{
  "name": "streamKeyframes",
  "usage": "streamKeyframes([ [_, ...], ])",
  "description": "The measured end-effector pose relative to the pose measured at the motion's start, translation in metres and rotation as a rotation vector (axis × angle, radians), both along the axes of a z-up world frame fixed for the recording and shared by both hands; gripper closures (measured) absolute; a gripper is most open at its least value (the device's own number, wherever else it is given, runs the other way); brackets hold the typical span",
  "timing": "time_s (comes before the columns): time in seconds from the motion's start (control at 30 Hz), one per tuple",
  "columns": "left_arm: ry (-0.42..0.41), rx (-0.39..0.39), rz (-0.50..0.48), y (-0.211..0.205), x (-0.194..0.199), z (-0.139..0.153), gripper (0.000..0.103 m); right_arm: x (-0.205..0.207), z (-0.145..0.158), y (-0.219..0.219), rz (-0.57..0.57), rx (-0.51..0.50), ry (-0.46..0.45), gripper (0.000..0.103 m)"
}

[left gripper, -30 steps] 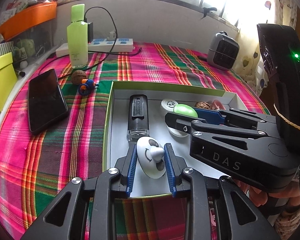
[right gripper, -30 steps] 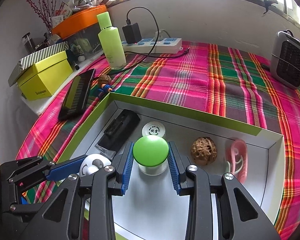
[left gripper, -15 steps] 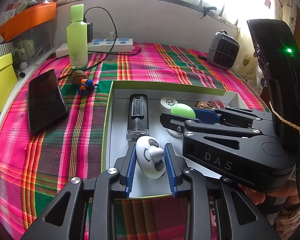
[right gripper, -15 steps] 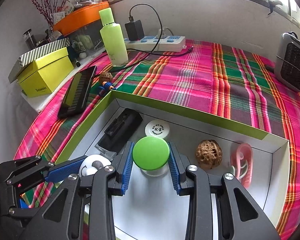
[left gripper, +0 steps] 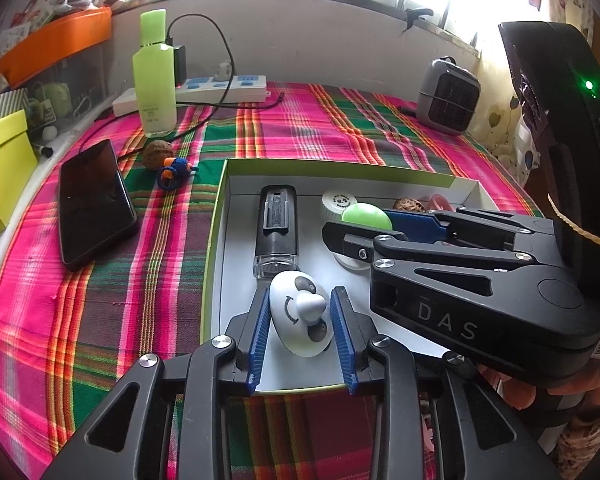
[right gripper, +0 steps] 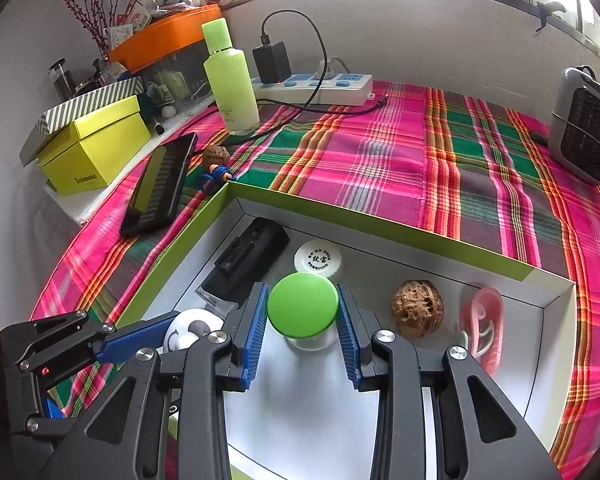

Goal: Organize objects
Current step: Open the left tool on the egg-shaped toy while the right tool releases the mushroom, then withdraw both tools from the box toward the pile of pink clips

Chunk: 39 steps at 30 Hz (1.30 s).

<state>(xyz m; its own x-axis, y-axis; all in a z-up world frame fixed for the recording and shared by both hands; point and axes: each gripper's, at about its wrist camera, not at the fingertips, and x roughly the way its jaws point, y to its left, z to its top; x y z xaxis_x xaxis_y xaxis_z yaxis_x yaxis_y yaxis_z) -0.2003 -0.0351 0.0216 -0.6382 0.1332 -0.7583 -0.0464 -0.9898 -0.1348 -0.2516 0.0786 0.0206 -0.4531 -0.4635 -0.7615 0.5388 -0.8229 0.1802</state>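
Note:
A shallow green-rimmed box (left gripper: pixel 220 216) (right gripper: pixel 380 226) lies on the plaid cloth. My left gripper (left gripper: pixel 300 320) is shut on a white egg-shaped face toy (left gripper: pixel 300 316), held over the box's near left part. My right gripper (right gripper: pixel 303 316) is shut on a green-capped white jar (right gripper: pixel 302 310) over the box's middle; the jar also shows in the left wrist view (left gripper: pixel 366 218). In the box lie a black device (left gripper: pixel 278 224) (right gripper: pixel 248 264), a white round lid (right gripper: pixel 318 260), a walnut (right gripper: pixel 418 312) and a pink clip (right gripper: pixel 482 324).
Outside the box, on the left: a black phone (left gripper: pixel 94 200), a walnut (left gripper: pixel 158 154), a small blue figure (left gripper: pixel 176 170), a green bottle (left gripper: pixel 154 76) and a power strip (left gripper: pixel 224 88). A small heater (left gripper: pixel 446 96) stands at the back right. A yellow box (right gripper: pixel 92 152) sits far left.
Both grippers have risen slightly with their loads, keeping their holds. The box contents have not moved.

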Motion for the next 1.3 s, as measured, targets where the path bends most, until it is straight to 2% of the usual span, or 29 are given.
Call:
streamKeyframes([
  [0.1, -0.002, -0.007, 0.001, 0.0, 0.001, 0.0, 0.072, 0.001, 0.001, 0.0, 0.001, -0.01, -0.004, 0.068],
  [0.2, -0.002, -0.007, -0.005, 0.001, 0.002, 0.0, 0.067, 0.002, 0.002, 0.0, -0.001, -0.014, 0.0, 0.059],
  [0.87, 0.0, -0.02, 0.011, 0.003, 0.009, 0.004, 0.057, 0.011, 0.015, 0.004, -0.021, -0.027, 0.021, 0.059],
  [1.2, 0.005, -0.023, 0.025, 0.0, 0.021, 0.011, 0.057, 0.026, 0.026, 0.015, -0.042, -0.042, 0.052, 0.059],
  [1.3, 0.024, -0.045, 0.024, 0.003, 0.026, 0.014, 0.057, 0.031, 0.029, 0.019, -0.052, -0.047, 0.056, 0.059],
])
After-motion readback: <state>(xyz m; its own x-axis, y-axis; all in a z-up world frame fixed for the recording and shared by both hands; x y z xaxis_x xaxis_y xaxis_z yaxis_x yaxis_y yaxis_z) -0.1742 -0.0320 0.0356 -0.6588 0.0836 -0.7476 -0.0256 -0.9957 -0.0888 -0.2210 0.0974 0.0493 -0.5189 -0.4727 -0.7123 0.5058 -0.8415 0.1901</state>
